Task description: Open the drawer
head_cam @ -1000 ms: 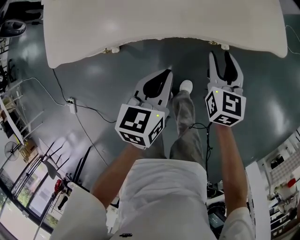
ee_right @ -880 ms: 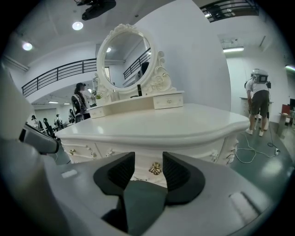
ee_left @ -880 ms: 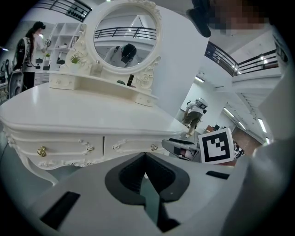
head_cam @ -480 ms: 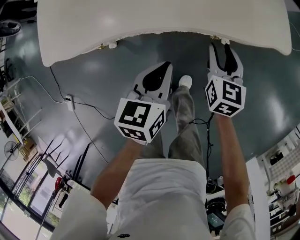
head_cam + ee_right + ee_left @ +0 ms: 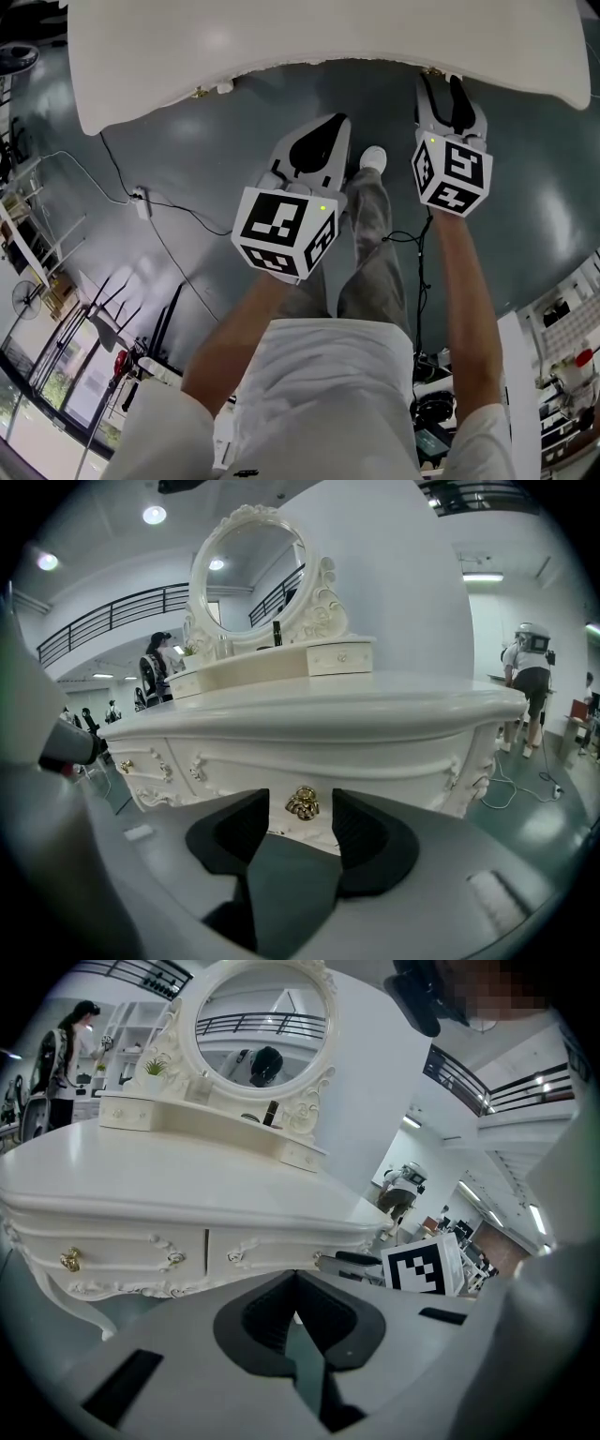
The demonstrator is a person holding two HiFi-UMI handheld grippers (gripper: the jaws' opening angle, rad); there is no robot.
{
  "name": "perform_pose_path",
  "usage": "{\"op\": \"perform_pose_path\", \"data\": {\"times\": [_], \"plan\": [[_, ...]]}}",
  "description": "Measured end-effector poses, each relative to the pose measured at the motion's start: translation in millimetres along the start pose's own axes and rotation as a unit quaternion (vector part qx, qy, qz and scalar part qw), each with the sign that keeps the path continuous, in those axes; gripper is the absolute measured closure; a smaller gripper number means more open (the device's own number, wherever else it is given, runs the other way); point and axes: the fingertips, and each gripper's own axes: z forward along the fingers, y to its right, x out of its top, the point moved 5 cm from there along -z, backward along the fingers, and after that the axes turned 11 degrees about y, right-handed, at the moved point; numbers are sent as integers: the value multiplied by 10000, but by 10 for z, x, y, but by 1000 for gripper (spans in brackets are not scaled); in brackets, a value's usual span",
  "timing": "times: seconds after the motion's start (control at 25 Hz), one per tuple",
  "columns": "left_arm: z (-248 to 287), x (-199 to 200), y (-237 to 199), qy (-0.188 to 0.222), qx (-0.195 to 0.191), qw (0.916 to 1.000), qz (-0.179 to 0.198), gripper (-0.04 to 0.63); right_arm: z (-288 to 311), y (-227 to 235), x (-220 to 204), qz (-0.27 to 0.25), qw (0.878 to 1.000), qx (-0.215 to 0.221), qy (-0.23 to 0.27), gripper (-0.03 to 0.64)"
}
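A grey floor [image 5: 187, 169] spreads under the white dressing table [image 5: 319, 37], whose top fills the head view from 10 to 2 o'clock. Its right-hand drawer [image 5: 375, 747] is still shut. Since a second ago the right gripper [image 5: 441, 89] has drawn in to the table edge at 1 o'clock and its jaws have just been opening to their widest. They now frame the drawer's gold handle [image 5: 302, 802] without touching it, so closing on it looks like the next move. The left gripper [image 5: 323, 141], at centre, has hardly moved, and its pads meet on nothing. No writing is readable, only black-and-white square markers [image 5: 281, 234] on the gripper cubes.
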Motion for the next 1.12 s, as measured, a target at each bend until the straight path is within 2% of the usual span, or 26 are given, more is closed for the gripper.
{"op": "perform_pose_path", "data": {"times": [0.32, 0.36, 0.4, 0.48, 0.6, 1.12], "plan": [[27, -7, -20, -63, 0, 10000, 5, 588, 170, -13, -65, -3, 9998, 19, -187, 396], [31, -14, -21, -72, -1, 10000, 2, 588, 184, -11, -85, -36, 9997, 6, -230, 416], [33, -19, -19, -77, -5, 10000, -2, 588, 196, -6, -101, -97, 9996, -6, -271, 465], [31, -21, -8, -85, -23, 10000, -12, 588, 205, -1, -107, -267, 9991, 4, -341, 477], [19, -20, 3, -99, -52, 9999, -6, 588, 198, -8, -90, -358, 9986, 14, -382, 480], [15, -30, 47, -103, -73, 9999, -10, 588, 81, 0, -105, -167, 9992, 13, -374, 482]]}}
